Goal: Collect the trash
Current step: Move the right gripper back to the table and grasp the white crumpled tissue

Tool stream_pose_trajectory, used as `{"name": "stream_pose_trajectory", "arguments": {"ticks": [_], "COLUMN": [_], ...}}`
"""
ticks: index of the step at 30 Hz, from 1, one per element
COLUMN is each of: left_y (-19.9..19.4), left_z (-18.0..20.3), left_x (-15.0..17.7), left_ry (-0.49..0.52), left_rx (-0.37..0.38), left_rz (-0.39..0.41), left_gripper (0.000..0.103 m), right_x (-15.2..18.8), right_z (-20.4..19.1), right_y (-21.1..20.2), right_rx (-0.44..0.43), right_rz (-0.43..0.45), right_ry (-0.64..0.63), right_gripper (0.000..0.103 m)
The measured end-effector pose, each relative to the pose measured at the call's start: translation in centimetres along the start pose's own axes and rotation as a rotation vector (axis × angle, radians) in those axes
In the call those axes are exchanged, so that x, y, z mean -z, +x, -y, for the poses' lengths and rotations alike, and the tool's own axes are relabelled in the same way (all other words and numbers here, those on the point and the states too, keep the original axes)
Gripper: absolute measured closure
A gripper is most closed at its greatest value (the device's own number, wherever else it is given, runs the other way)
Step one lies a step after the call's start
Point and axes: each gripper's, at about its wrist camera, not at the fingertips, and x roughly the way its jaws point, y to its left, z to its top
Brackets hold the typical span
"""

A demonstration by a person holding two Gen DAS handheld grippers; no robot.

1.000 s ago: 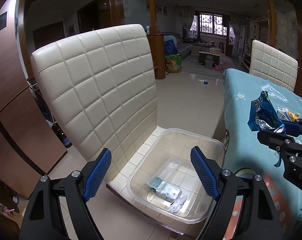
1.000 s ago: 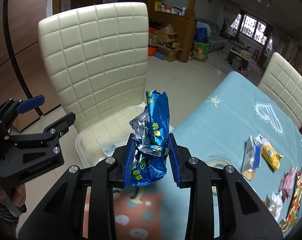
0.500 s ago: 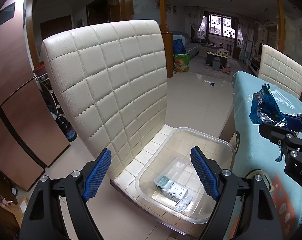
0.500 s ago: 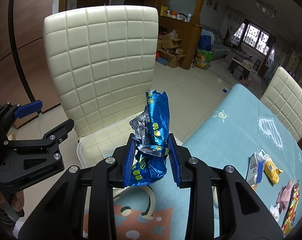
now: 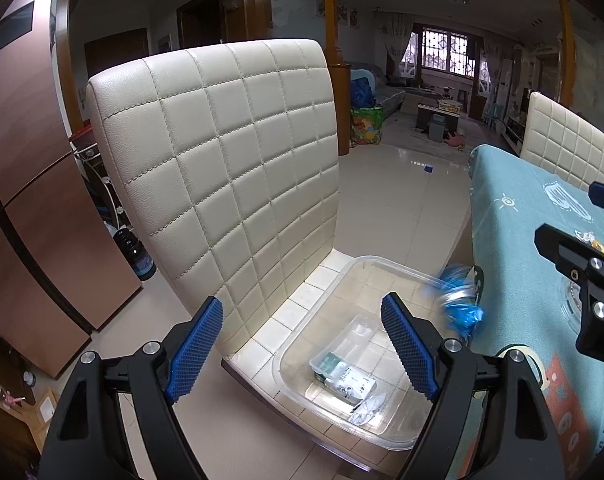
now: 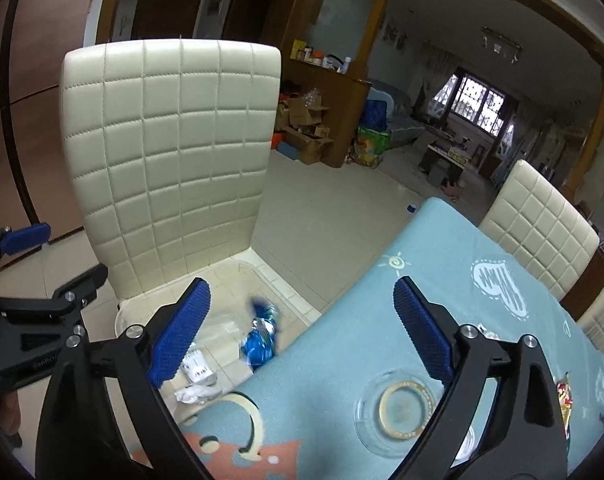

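Blurring with motion, the blue foil wrapper [image 6: 260, 341] appears above the clear plastic bin [image 5: 297, 364], near the rim closest to the bench [image 6: 454, 292]; we cannot tell whether it touches anything. We see a white carton [image 5: 348, 380] and crumpled white paper [image 5: 366, 405] lying inside the bin, which rests on the cream quilted chair [image 5: 229, 168]. Our right hand-held gripper [image 6: 302, 330] stands wide open and holds nothing; our left hand-held gripper [image 5: 302, 348] is likewise spread and unladen. A glass ashtray [image 6: 406, 410] sits on the bench.

A bin [image 5: 366, 268] sits on the chair [image 5: 221, 168] seat, left of the table [image 6: 442, 280], with a carton [image 5: 344, 378] inside.
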Motion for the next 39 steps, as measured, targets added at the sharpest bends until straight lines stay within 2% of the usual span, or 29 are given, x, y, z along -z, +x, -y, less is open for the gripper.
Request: {"name": "stream_pose_trajectory", "arguments": {"ticks": [8, 13, 19, 21, 23, 27, 33, 39], "left_y": [-0.6, -1.5, -3.1, -3.4, -3.5, -3.7, -3.2, -2.0], "left_z": [1.3, 4.0, 10.0, 12.7, 15.0, 20.1, 25.9, 27.6], "left_x": [-0.3, -0.7, -0.8, -0.6, -0.3, 0.4, 1.2, 2.0], "left_ry": [0.020, 0.069, 0.169, 0.210, 0.244, 0.326, 0.436, 0.490], "left_rx": [0.022, 0.063, 0.170, 0.210, 0.244, 0.299, 0.334, 0.313], "left_rz": [0.003, 0.013, 0.016, 0.005, -0.013, -0.042, -0.086, -0.118], "left_gripper": [0.024, 0.024, 0.023, 0.023, 0.023, 0.023, 0.023, 0.023], "right_x": [2.5, 5.1, 9.2, 10.9, 12.2, 14.9, 17.0, 17.9], "right_z": [2.4, 5.1, 10.6, 13.0, 14.9, 19.0, 22.9, 23.6], "right_y": [-1.5, -3.8, -6.1, -6.5, -6.5, -6.4, -5.8, -4.5], "right_rx": [0.005, 0.048, 0.125, 0.156, 0.169, 0.184, 0.155, 0.138], "right_rz": [-0.028, -0.024, -0.050, -0.076, -0.110, -0.170, -0.202, -0.224], "right_ry": [0.026, 0.044, 0.128, 0.174, 0.219, 0.327, 0.448, 0.463], "right_gripper": [0.011, 0.011, 0.013, 0.020, 0.032, 0.040, 0.041, 0.041]}}
